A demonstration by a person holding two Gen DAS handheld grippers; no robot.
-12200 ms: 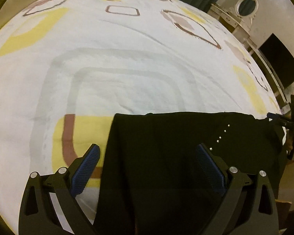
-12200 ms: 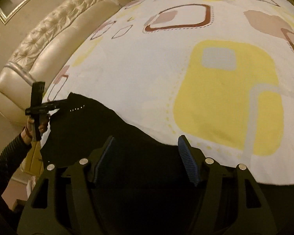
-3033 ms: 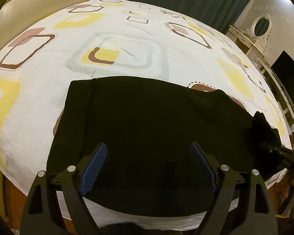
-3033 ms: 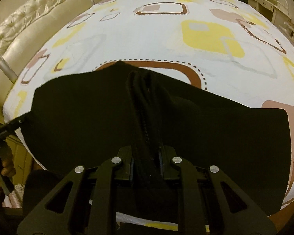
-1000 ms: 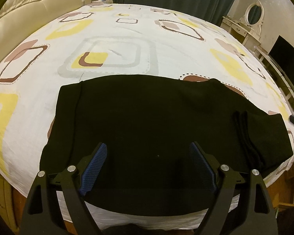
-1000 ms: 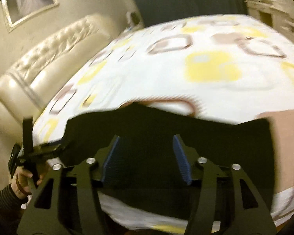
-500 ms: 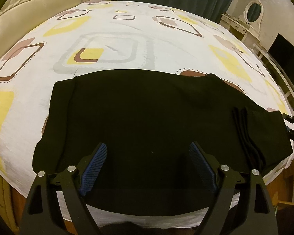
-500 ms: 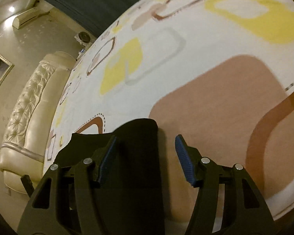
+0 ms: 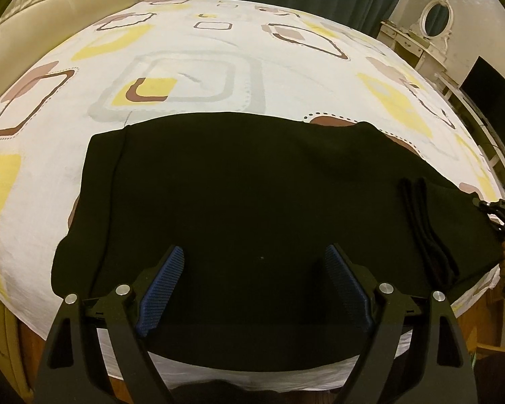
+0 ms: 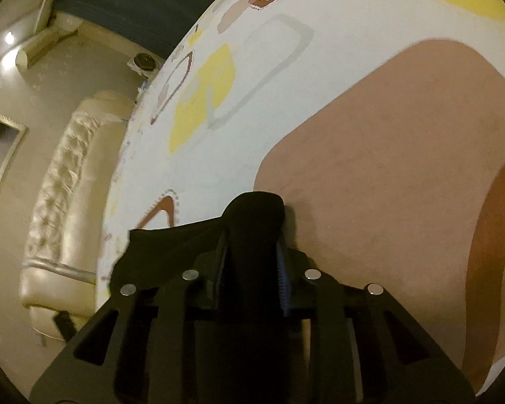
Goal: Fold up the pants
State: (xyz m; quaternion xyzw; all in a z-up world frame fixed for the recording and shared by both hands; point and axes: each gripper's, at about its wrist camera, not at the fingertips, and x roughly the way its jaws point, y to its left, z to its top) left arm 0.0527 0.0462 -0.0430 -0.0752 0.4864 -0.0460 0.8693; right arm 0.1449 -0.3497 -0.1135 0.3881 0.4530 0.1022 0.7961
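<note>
The black pants (image 9: 252, 195) lie spread flat across the near part of the bed (image 9: 202, 54), on its white sheet with yellow and brown shapes. Their near edge is hidden behind my left claw (image 9: 256, 269), and the fabric is so dark that I can barely make out seams or folds, only a ridge of bunched cloth toward the right end. My left claw hovers low over the pants with its blue pads spread wide apart, gripping nothing. At the far right of that view my right claw (image 9: 501, 208) is cut off by the frame edge. Seen from its own camera, my right claw (image 10: 252, 252) is tipped down close to the sheet and clamped on a raised fold of the pants (image 10: 256, 222); the cloth fills the gap and covers most of the pads. A cream tufted headboard (image 10: 67, 202) stands beyond the bed's edge.
</note>
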